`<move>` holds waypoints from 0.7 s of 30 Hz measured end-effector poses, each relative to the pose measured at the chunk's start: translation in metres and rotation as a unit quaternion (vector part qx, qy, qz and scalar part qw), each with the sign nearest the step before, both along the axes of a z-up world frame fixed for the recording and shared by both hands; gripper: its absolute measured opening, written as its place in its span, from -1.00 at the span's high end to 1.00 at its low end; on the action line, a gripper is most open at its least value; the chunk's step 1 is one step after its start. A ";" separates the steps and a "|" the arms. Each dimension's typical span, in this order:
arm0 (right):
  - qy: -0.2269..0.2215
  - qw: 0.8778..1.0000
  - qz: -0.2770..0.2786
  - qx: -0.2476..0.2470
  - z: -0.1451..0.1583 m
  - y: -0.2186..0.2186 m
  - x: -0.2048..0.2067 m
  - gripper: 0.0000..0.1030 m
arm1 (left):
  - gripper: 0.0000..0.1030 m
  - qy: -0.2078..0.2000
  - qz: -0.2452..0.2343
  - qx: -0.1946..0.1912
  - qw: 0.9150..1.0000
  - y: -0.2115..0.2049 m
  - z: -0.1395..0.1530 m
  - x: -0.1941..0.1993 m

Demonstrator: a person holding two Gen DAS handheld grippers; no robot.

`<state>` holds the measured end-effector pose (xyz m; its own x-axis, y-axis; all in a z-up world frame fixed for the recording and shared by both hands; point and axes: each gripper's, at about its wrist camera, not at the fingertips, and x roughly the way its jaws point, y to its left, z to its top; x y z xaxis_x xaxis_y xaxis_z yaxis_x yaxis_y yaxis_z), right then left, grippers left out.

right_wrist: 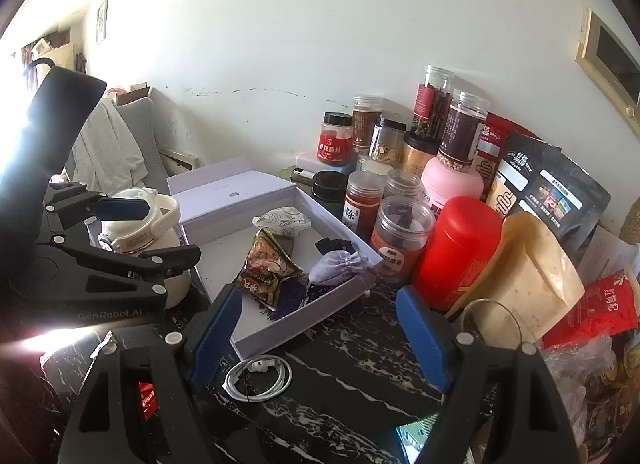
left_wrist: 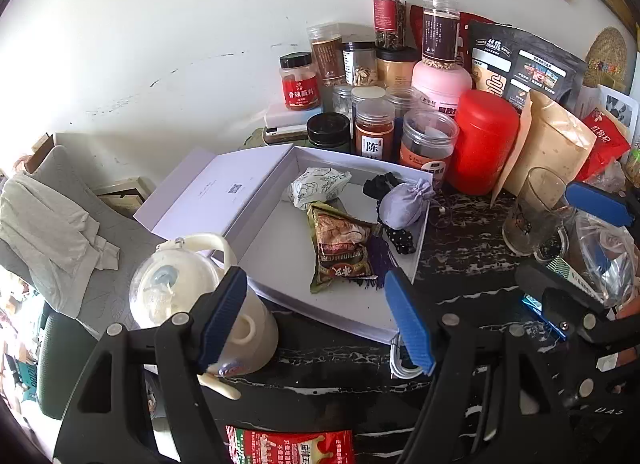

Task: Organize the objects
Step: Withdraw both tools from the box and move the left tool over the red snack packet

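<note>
An open white box (left_wrist: 276, 260) (right_wrist: 224, 260) lies on the dark marble table. In it are a brown snack packet (left_wrist: 340, 248) (right_wrist: 266, 266), a white patterned packet (left_wrist: 318, 186) (right_wrist: 284, 220), a lilac drawstring pouch (left_wrist: 404, 204) (right_wrist: 338, 268) and dark cloth items. My left gripper (left_wrist: 318, 324) is open and empty, just in front of the box. My right gripper (right_wrist: 320, 340) is open and empty above a coiled white cable (right_wrist: 258, 378), which peeks out in the left wrist view (left_wrist: 402, 360). Each gripper shows at the edge of the other's view.
Several spice jars (left_wrist: 374, 132), a red canister (left_wrist: 484, 140) (right_wrist: 456, 252), a pink tub (right_wrist: 452, 180) and pouches (right_wrist: 528, 276) crowd the back right. A cream kettle (left_wrist: 200, 296) (right_wrist: 140, 240) stands left of the box. A glass (left_wrist: 536, 208), a red sachet (left_wrist: 288, 444).
</note>
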<state>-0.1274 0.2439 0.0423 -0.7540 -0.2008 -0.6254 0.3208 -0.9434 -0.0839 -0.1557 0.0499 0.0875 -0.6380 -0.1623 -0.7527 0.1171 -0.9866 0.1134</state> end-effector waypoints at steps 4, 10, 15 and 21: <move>0.001 1.000 0.004 -0.001 0.000 -0.005 0.019 -0.56 | -0.37 0.004 0.002 -0.001 1.000 0.001 0.003 0.022; -0.005 1.000 0.009 -0.001 -0.007 -0.014 0.039 -0.56 | -0.38 0.004 0.008 0.001 1.000 -0.002 0.000 0.052; -0.013 1.000 0.011 -0.003 -0.017 -0.019 0.053 -0.56 | -0.38 -0.009 0.005 0.000 1.000 -0.003 -0.012 0.070; -0.029 1.000 0.008 -0.004 -0.032 -0.023 0.066 -0.56 | -0.38 -0.023 0.005 0.003 1.000 -0.003 -0.028 0.088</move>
